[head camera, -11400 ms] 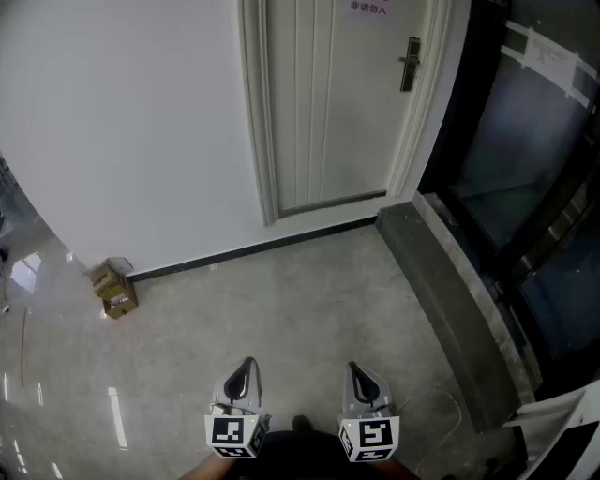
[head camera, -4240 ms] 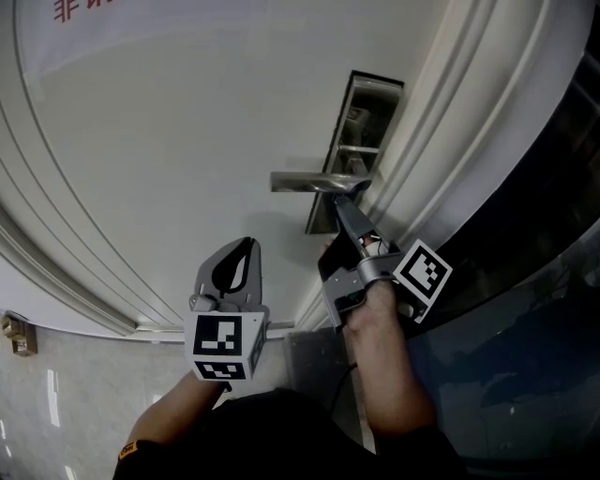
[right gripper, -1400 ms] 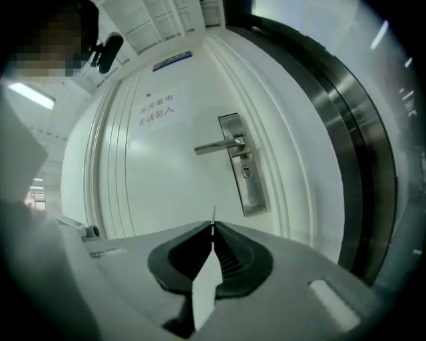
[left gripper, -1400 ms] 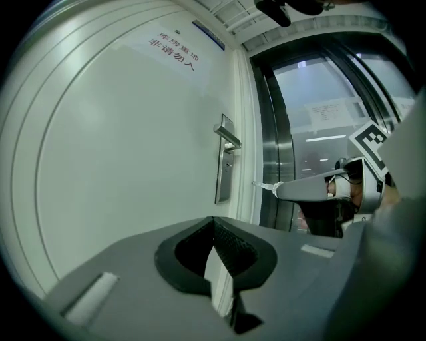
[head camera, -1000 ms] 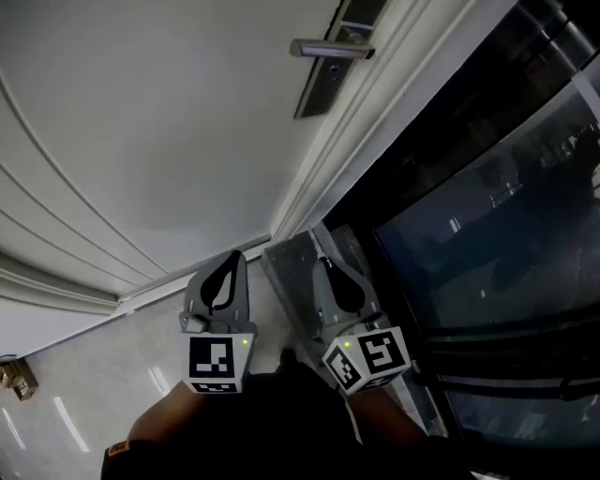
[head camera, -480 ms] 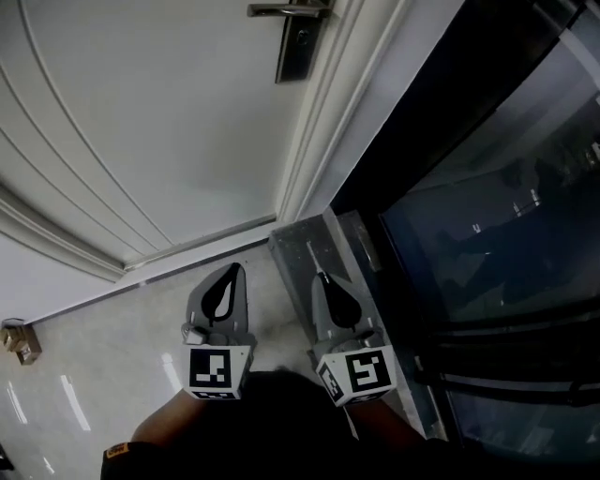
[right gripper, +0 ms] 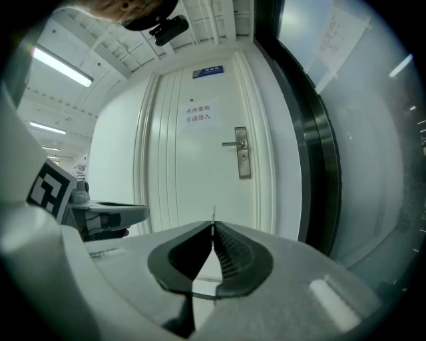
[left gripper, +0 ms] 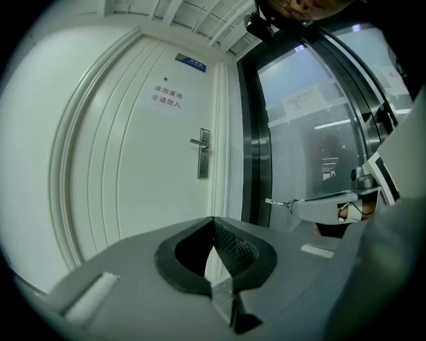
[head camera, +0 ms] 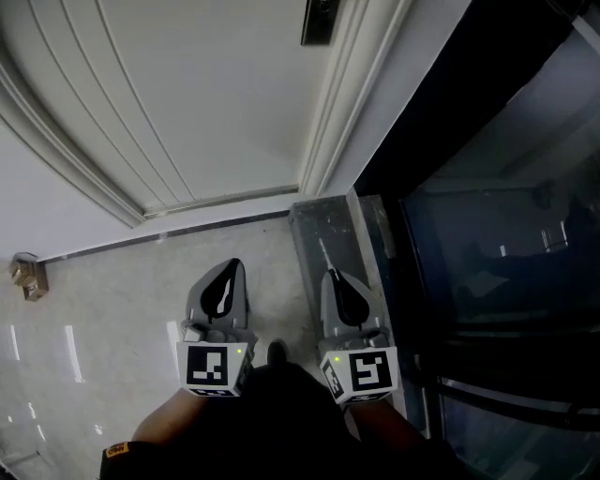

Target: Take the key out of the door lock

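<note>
Cardboard box [head camera: 28,277], small and brown, sat on the pale floor left of the white panelled door [head camera: 216,94]. Below the door, the left gripper [head camera: 229,272] had its 2 jaws pressed together on nothing. Just right of it, the right gripper [head camera: 332,278] was clamped on the thin metal key [left gripper: 283,201], well apart from the door's silver lock plate [head camera: 320,23]. Right of the door stood a dark glass wall [head camera: 506,187].

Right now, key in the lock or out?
Out: the right gripper is shut on the key, well back from the door's lock plate.
</note>
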Tool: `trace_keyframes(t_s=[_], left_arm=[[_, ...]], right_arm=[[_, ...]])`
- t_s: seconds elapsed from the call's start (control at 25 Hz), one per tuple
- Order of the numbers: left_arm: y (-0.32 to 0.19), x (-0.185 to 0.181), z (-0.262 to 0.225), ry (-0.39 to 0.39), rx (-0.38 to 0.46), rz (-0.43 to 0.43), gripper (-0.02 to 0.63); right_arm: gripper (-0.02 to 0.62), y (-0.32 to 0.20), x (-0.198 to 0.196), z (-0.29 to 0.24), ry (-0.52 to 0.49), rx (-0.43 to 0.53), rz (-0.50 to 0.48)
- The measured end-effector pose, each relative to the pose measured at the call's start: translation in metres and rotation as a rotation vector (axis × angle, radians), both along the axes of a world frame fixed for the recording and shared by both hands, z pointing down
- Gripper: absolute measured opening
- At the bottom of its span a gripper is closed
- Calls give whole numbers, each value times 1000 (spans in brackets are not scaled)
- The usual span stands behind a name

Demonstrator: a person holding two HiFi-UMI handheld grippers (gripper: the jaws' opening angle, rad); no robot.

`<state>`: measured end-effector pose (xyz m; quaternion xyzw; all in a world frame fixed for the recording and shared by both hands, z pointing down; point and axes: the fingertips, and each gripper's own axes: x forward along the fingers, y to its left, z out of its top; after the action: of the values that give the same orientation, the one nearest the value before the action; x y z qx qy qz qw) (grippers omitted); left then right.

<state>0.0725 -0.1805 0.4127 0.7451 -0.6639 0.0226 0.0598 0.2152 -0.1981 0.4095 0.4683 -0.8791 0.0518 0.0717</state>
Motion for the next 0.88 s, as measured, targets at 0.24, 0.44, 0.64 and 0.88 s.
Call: trace_keyframes(t_s=[0.24,0.44,0.64,0.88], left_arm=[[40,-11,-2,-5,-30,-72,18],[77,-28,6,-10,-42,-109,18],[127,-49,23,-9,-66,-97,18],[209,-89,33,7,-81,-87,18]], right_arm=[[0,21,-9,-4,0,9,-59],[0,41,-26,-6,17,26,-89],[0,84,-50,-1,42,37,-107],[0,173,-82,9,37,0,-72]])
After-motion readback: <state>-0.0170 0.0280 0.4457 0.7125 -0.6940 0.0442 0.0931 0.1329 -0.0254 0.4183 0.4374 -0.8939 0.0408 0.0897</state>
